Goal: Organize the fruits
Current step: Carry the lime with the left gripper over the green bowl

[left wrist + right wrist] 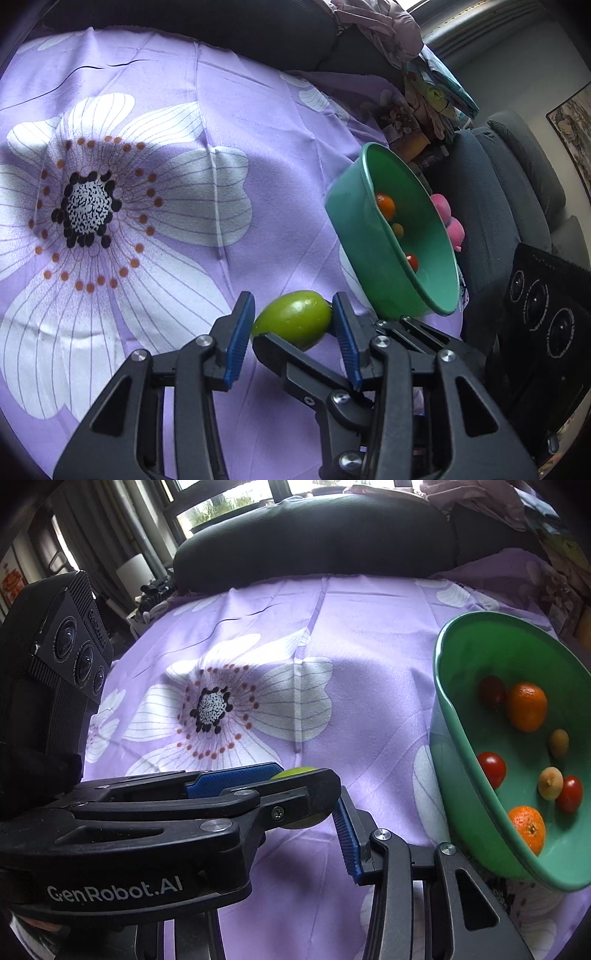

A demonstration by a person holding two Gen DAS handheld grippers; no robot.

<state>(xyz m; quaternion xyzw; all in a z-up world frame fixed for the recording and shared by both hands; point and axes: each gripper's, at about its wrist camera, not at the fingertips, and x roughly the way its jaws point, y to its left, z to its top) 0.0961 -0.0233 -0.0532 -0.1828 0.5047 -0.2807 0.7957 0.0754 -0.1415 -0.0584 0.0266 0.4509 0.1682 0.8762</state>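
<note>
**Green fruit (pixel 295 319) pinched over the cloth (pixel 177 110), bowl (pixel 456 716) just to the right**

The left tongs (pixel 293 325) pinch the fruit end to end, a blue pad on each tip, probably so the long shape cannot roll on its way to the bowl, where oranges (pixel 526 705) and tomatoes (pixel 491 768) already lie. The right tongs (pixel 308 823) cross beneath the left. One pad (pixel 347 840) sits close beside the fruit, but the opposite finger is hidden, so their grip cannot be told. From the right wrist, only slivers of the fruit show. Whether it is clear of the cloth is unclear.
</note>
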